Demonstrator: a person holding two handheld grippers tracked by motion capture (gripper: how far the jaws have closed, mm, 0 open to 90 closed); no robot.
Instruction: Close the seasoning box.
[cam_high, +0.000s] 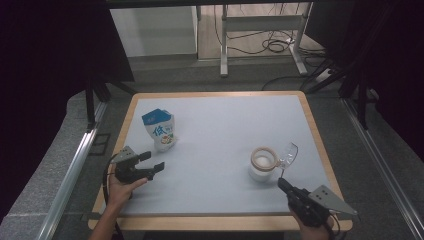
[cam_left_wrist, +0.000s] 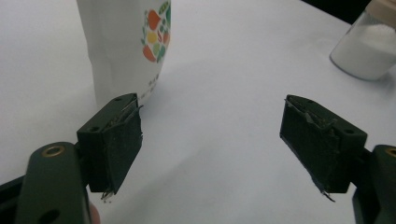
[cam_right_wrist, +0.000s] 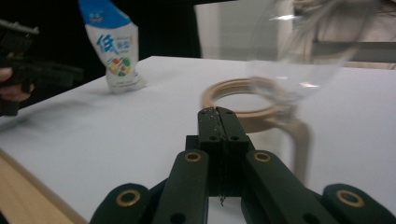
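Observation:
A white pouch with a blue top (cam_high: 159, 130) stands upright at the left of the white table (cam_high: 215, 125). My left gripper (cam_high: 152, 161) sits just in front of the pouch, open, with nothing between its jaws. From the left gripper view (cam_left_wrist: 212, 105) the pouch (cam_left_wrist: 126, 46) rises close behind the left jaw. A glass jar of white powder with a wooden rim (cam_high: 263, 162) stands at the right, its clear lid (cam_high: 289, 152) tipped open. My right gripper (cam_high: 282, 183) is shut and empty, its tip (cam_right_wrist: 217, 112) just short of the jar's rim (cam_right_wrist: 243, 100).
The table has a wooden border (cam_high: 220, 222) on all sides. Metal rails (cam_high: 70, 175) run along both sides of it. Black curtains and a desk frame with cables (cam_high: 260, 40) stand beyond the far edge. The white surface stretches bare between pouch and jar.

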